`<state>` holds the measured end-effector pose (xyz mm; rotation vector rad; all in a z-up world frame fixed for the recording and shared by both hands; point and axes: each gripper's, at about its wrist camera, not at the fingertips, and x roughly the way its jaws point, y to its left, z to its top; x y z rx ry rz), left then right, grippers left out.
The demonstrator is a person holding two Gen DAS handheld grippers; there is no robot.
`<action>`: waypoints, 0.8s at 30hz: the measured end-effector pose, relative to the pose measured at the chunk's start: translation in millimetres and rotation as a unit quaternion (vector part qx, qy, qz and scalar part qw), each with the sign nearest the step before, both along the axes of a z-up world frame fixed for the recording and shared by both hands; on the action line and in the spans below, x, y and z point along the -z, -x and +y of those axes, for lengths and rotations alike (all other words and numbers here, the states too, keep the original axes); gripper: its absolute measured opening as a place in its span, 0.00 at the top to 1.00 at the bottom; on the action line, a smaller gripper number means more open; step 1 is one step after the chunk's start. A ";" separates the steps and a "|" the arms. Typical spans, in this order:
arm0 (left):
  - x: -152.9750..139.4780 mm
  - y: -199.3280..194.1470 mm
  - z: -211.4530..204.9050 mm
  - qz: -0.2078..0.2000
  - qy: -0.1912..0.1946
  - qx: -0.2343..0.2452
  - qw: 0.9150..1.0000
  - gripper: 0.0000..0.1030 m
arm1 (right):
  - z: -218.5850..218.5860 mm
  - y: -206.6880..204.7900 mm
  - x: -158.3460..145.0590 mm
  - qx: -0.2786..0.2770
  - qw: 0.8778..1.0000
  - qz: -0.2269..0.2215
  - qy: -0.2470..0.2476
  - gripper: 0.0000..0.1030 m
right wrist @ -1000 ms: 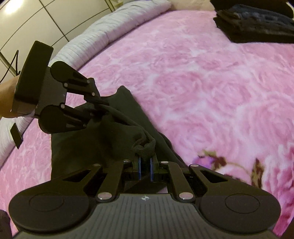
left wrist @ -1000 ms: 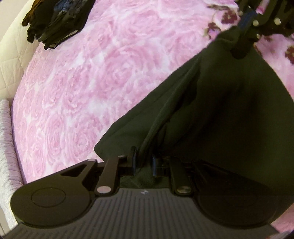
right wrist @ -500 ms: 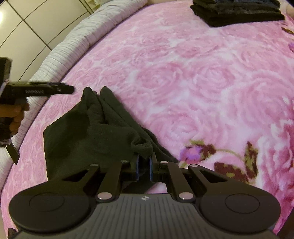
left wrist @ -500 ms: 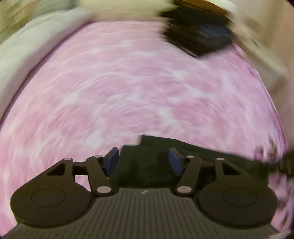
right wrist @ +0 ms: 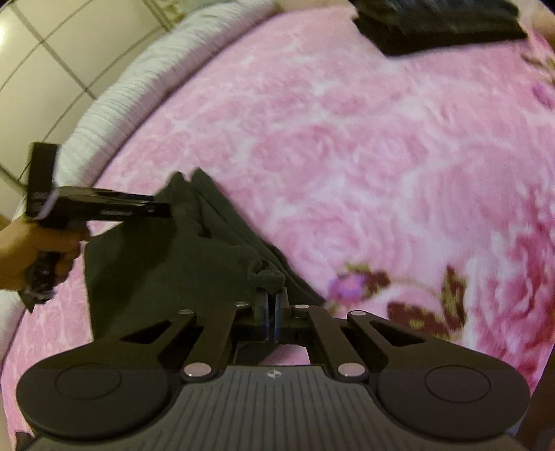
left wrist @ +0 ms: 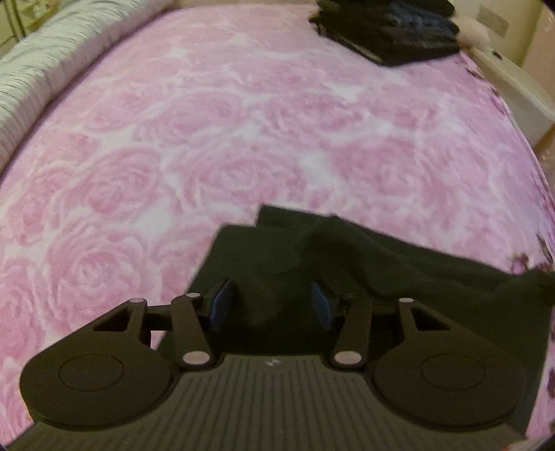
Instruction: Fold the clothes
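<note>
The right gripper (right wrist: 271, 305) is pinching a bunched corner of the dark garment (right wrist: 166, 277) between closed jaws at the near edge of the pink rose blanket (right wrist: 347, 156), while the left gripper (left wrist: 270, 305), whose jaws have just been closing a little, is hovering with its blue pads (left wrist: 222, 305) apart over the garment's other end, pressing on nothing. The garment is lying flat and partly folded on the blanket, and well beyond it, at the far edge, a stack of dark folded clothes (left wrist: 392, 31) is sitting.

Pink rose-patterned bedspread (left wrist: 242, 138), striped bolster (left wrist: 38, 79), pale tiled wall (right wrist: 52, 62).
</note>
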<state>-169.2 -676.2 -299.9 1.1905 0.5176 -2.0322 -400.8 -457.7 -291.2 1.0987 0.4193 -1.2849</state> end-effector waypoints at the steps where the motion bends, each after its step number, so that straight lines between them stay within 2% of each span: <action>1: 1.5 -2.2 -2.8 0.000 -0.003 -0.010 1.000 0.55 | 2.0 -1.0 0.0 -0.006 1.000 0.001 0.000 1.00; 4: 10.1 -2.7 -8.5 -0.007 -0.017 -0.015 1.000 0.52 | 1.1 -0.8 20.3 -0.006 1.000 0.001 -0.027 1.00; 7: 3.6 -8.4 -11.5 -0.007 -0.003 -0.019 1.000 0.50 | -7.0 -0.5 35.4 -0.007 0.999 0.004 -0.048 1.00; 9: -5.0 -18.1 -13.0 -0.005 0.010 -0.032 0.999 0.54 | -11.9 0.0 31.0 -0.020 0.998 0.009 -0.050 1.00; 10: -12.8 -29.8 -13.2 -0.002 0.017 -0.052 0.999 0.57 | -12.1 1.5 27.3 -0.023 0.998 0.012 -0.051 0.98; 12: -28.5 -55.1 -12.1 0.006 0.026 -0.093 0.995 0.57 | -11.8 4.6 17.3 -0.028 0.998 0.027 -0.049 0.95; 14: -43.7 -84.5 -5.0 0.016 0.022 -0.136 0.990 0.57 | -11.2 7.5 4.8 -0.031 0.997 0.050 -0.043 0.84; 15: -49.2 -95.8 2.8 0.017 0.021 -0.150 0.988 0.57 | -12.6 7.0 -4.7 -0.036 0.997 0.067 -0.030 0.84; 17: -56.8 -112.1 24.4 0.019 0.014 -0.166 0.986 0.57 | -18.3 -2.6 -22.6 -0.070 0.994 0.084 0.011 0.83; 19: -58.2 -117.9 52.2 0.022 0.003 -0.168 0.985 0.57 | -30.9 -23.2 -32.9 -0.126 0.988 0.079 0.049 0.81; 22: -48.7 -116.6 95.8 0.045 -0.025 -0.179 0.982 0.57 | -59.7 -61.9 -26.3 -0.231 0.967 0.070 0.086 0.81; 24: -36.3 -112.4 121.5 0.074 -0.053 -0.201 0.975 0.57 | -79.7 -85.7 -13.8 -0.295 0.947 0.077 0.099 0.82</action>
